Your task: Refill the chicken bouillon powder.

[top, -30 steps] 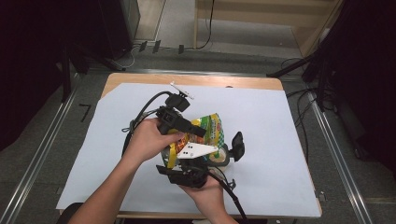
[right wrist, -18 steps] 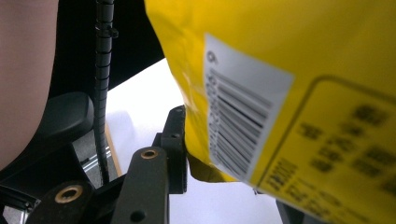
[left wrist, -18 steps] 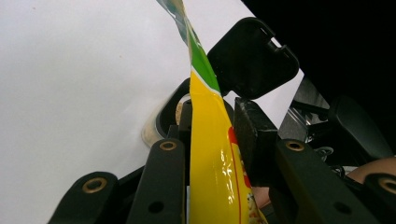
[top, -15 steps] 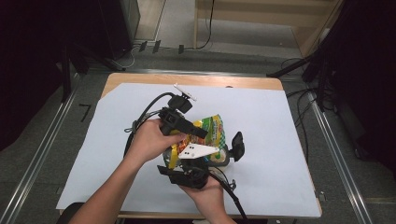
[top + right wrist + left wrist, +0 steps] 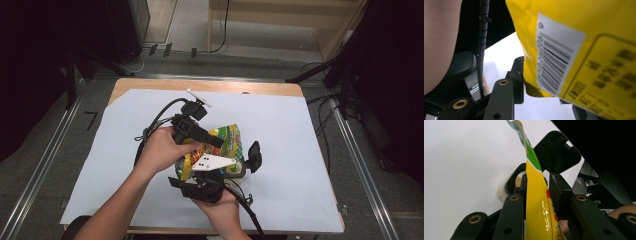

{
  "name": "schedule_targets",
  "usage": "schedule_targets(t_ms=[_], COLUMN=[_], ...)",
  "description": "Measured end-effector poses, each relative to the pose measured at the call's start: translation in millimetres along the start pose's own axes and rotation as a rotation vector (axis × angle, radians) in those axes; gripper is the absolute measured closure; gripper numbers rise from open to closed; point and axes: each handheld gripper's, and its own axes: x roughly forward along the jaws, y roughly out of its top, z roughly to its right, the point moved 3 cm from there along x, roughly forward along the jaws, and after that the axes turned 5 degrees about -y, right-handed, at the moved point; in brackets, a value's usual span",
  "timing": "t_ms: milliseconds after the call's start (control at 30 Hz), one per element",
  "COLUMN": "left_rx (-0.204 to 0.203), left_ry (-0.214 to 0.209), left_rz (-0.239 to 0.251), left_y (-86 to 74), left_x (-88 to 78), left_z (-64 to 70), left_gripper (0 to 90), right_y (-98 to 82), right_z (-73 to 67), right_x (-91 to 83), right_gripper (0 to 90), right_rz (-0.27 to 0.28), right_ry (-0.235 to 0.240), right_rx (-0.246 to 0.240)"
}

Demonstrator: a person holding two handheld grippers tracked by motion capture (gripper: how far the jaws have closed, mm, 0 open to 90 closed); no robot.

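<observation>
Both grippers, left (image 5: 212, 142) and right (image 5: 235, 167), clench the yellow-green crinkly snack bag (image 5: 227, 137); judging by that, pulling its seam apart comes next.

**Glossy packet, matt surroundings**

The snack bag (image 5: 227, 145) is shiny yellow-green plastic film, creased, with a white printed label. Both tongs look matt black plastic with brass-coloured rivets. The counter (image 5: 210, 86) is pale wood under a smooth, matt white sheet (image 5: 310, 150).
</observation>
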Motion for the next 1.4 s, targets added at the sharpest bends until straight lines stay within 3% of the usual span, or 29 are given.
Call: schedule_targets(t_ms=[467, 1400], left_rx=[0.011, 0.001], left_ry=[-0.007, -0.009], left_rz=[0.012, 0.006], left_y=[0.0, 0.7], left_x=[-3.8, -3.9], left_z=[4.7, 1.7], left_gripper=[71.1, 72.4], right_y=[1.7, 3.0], right_z=[-0.4, -3.8], right_x=[-1.2, -1.4], right_gripper=[66.2, 65.6], right_rz=[0.02, 0.017], right_ry=[0.017, -0.005], right_rx=[0.007, -0.004])
